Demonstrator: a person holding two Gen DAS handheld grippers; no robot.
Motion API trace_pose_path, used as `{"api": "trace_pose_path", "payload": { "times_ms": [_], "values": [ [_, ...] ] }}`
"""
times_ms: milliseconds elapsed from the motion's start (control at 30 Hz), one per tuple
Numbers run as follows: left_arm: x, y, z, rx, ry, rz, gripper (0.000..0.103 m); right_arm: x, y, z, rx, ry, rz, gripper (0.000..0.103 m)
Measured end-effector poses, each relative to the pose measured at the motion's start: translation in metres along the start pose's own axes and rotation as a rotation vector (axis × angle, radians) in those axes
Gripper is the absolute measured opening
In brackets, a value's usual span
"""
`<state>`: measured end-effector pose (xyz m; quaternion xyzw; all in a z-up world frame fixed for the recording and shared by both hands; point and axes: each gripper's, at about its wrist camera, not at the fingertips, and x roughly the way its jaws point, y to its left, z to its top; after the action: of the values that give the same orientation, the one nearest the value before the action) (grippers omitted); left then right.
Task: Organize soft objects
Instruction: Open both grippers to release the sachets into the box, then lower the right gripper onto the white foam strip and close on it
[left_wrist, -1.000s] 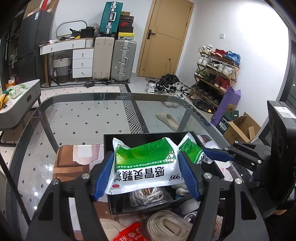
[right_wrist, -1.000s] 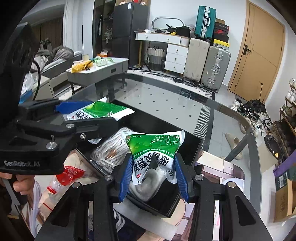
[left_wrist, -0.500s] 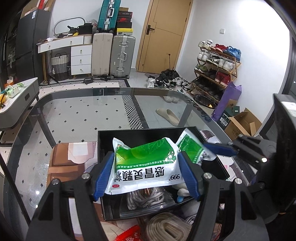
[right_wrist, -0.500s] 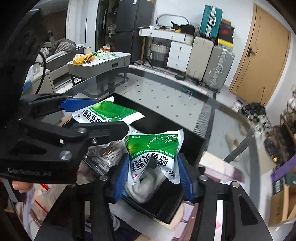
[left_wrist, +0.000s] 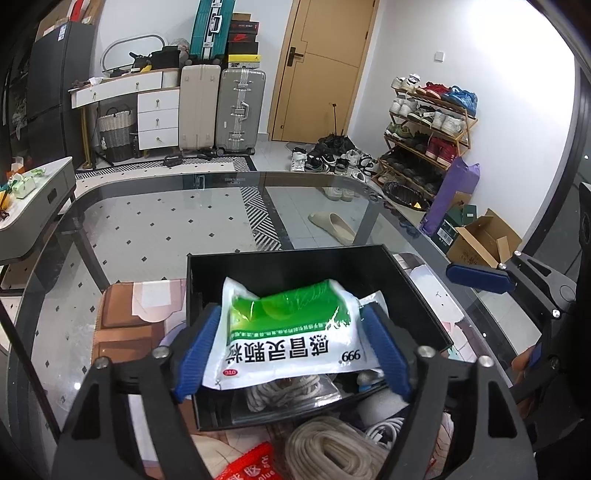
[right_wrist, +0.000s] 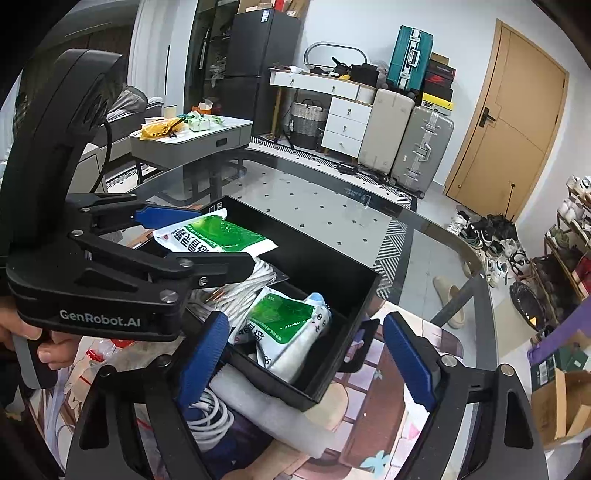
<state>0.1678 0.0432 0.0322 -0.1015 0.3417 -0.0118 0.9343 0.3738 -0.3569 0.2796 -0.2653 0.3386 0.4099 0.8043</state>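
My left gripper (left_wrist: 291, 354) is opening up, green-and-white packet (left_wrist: 291, 336) between the blue pads but no longer squeezed tight, sitting over the black box (left_wrist: 417, 291) on the glass table (left_wrist: 147, 206). Only the right camera shows the second packet (right_wrist: 288, 328), now lying inside the box near its front corner, next to the white rope (right_wrist: 236, 295). My right gripper (right_wrist: 303, 362) is spreading wide with nothing in it. A second ago both were clamped on their packets; the right one has since dropped its packet in.
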Motion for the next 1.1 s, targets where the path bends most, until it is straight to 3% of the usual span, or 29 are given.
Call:
{"api": "trace_pose_path", "payload": {
  "times_ms": [67,167,367,1100],
  "values": [
    [-0.002,-0.001,-0.001,0.002,0.004,-0.008,0.096,-0.004,-0.001,-0.004,0.016,-0.002,-0.010,0.091],
    [-0.009,-0.003,-0.003,0.003,-0.009,-0.014,0.103,-0.012,-0.004,-0.010,0.049,-0.010,-0.016,0.094],
    [-0.031,-0.005,-0.011,0.004,-0.054,0.018,0.103,-0.032,-0.014,-0.027,0.158,-0.049,0.003,0.102],
    [-0.078,-0.004,-0.045,0.030,-0.096,0.115,0.103,-0.061,-0.037,-0.058,0.334,-0.094,0.009,0.102]
  ]
}}
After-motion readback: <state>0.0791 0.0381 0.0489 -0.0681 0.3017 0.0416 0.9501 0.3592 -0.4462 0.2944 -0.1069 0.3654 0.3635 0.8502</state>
